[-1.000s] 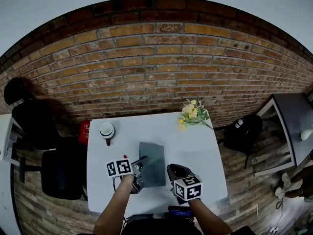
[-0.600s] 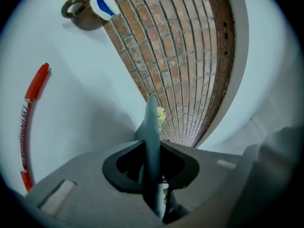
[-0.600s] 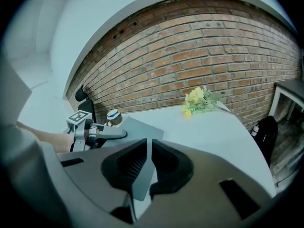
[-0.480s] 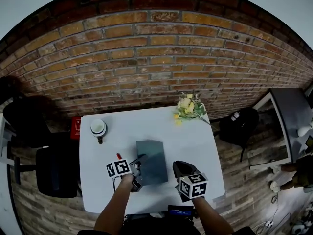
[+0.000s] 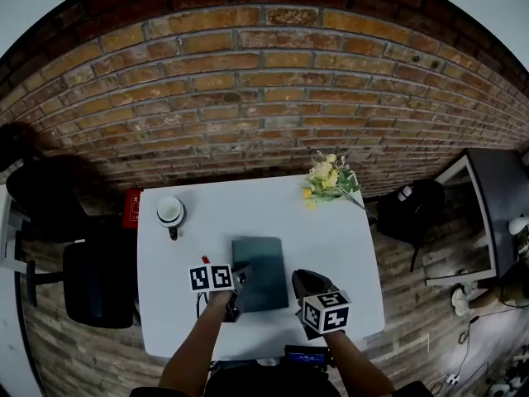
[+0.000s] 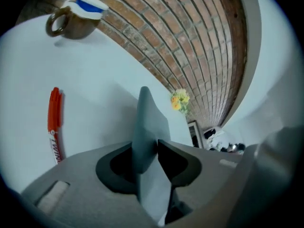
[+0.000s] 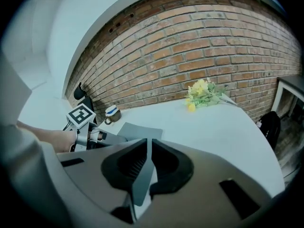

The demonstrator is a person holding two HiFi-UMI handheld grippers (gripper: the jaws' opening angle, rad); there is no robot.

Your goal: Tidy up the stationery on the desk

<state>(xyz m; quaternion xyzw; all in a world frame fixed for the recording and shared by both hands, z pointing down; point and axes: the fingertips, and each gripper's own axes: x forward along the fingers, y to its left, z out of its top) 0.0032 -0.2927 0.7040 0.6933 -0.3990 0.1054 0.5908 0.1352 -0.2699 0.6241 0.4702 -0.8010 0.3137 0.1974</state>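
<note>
A dark grey notebook [image 5: 260,267] lies in the middle of the white desk [image 5: 331,238]. My left gripper [image 5: 241,284] is at its lower left edge. In the left gripper view the notebook [image 6: 149,122] stands like a fin between the jaws of that gripper [image 6: 145,148]. Those jaws have just been opening, but both pads still lie against it. My right gripper [image 5: 299,281] is at the lower right corner. Its own view shows the gripper [image 7: 145,146] shut on a thin grey part of the notebook [image 7: 140,129]. A red pen [image 6: 53,122] lies left of the notebook.
A brown mug [image 5: 170,212] with a white and blue lid stands at the desk's far left corner. A yellow flower bunch [image 5: 329,180] lies at the far right. A black chair [image 5: 99,279] stands left of the desk. On the floor to the right are a black bag [image 5: 411,213] and a side table [image 5: 488,205].
Both grippers have sunk a little toward the desk with the notebook between them. The left gripper has come down more than the right.
</note>
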